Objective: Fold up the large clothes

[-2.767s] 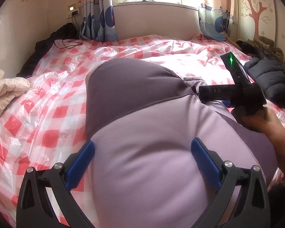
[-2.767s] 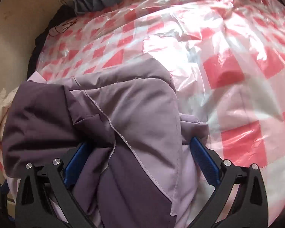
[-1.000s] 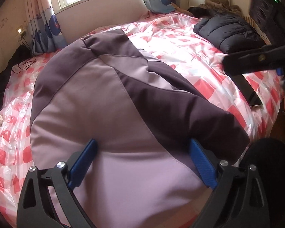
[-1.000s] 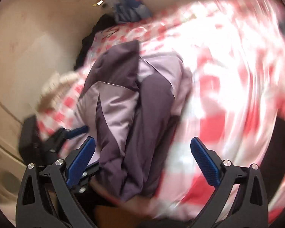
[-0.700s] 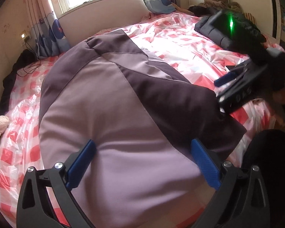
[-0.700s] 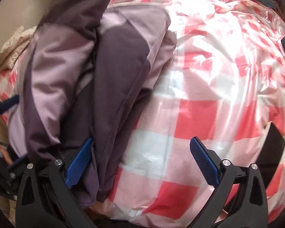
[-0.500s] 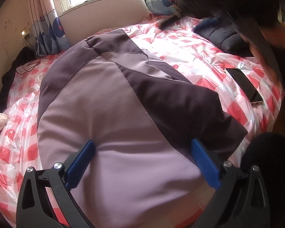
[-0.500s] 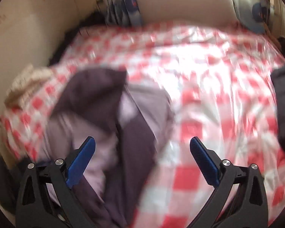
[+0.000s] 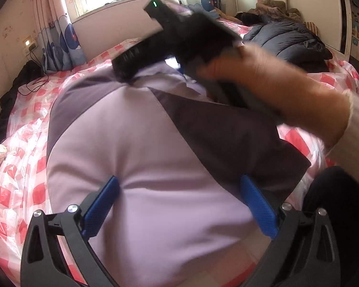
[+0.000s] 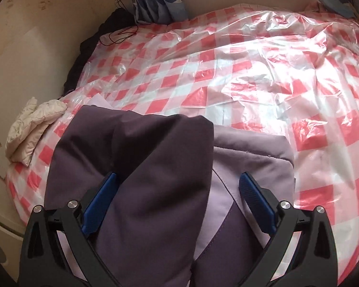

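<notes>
A folded two-tone purple jacket [image 9: 141, 148] lies on the bed, lilac with dark purple panels. My left gripper [image 9: 177, 191] is open with its blue fingers [image 9: 103, 201] wide over the jacket's near lilac part. My right gripper [image 10: 178, 186] is open over the jacket's far end [image 10: 141, 157], its jaws spread across the dark fold. In the left wrist view the right gripper's body [image 9: 179, 35], held by a hand, is blurred above the jacket's far side.
The bed wears a red and white checked plastic sheet [image 10: 251, 71]. A cream quilted garment [image 10: 33, 129] lies at the left edge. A dark puffer coat [image 9: 289, 38] lies at the back right. Curtains [image 9: 59, 38] and a dark garment with a cable [image 10: 112, 28] are near the wall.
The right gripper swung from the bed's right side back over the jacket's far end. The left gripper stayed open over the near part of the jacket.
</notes>
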`<state>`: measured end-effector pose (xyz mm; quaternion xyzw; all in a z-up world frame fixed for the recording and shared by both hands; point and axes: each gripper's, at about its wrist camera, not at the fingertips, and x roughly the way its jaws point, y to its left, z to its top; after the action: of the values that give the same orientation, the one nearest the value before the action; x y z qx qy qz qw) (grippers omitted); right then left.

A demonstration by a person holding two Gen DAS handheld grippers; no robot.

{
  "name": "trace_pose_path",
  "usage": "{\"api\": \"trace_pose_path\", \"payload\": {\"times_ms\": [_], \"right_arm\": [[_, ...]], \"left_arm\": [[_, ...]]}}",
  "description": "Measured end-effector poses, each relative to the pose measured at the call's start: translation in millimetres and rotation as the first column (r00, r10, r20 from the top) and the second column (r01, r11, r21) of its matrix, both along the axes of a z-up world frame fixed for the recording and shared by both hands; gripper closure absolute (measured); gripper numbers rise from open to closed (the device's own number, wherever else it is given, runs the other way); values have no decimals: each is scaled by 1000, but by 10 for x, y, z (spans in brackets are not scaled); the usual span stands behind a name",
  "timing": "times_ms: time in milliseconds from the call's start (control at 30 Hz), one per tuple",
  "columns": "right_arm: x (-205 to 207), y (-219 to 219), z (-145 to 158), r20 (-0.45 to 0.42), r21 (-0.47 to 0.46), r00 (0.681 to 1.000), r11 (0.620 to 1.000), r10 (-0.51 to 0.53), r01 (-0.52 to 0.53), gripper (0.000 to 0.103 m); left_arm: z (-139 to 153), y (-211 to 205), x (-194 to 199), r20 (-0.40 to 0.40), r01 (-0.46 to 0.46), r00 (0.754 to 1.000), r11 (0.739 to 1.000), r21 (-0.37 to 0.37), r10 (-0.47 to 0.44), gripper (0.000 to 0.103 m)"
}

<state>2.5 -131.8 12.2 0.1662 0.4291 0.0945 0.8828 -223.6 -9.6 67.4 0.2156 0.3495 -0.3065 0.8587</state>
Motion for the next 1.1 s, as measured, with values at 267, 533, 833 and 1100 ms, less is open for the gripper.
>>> {"api": "trace_pose_path", "payload": {"times_ms": [267,533,833,1100], "right_arm": [[50,-83,-464,7,31,1000,1000,0,0,6],[-269,-233,68,-54,26,998,999,21,-20,7],[-861,-639,-100,-261,189,964,982,40,11,7],[-943,-663,-568,-330,463,942,880,61,106,7]], "left_arm": [[114,44,-61,11,14,1000,1000,-27,-13,7],[530,1473,777,-250,-358,925,879,-315,287,7],[-377,1817,1573,-655,-508,748,729,-459,109,7],[-267,1451,1495,-619,-448,775,802,-395,128,6]]}}
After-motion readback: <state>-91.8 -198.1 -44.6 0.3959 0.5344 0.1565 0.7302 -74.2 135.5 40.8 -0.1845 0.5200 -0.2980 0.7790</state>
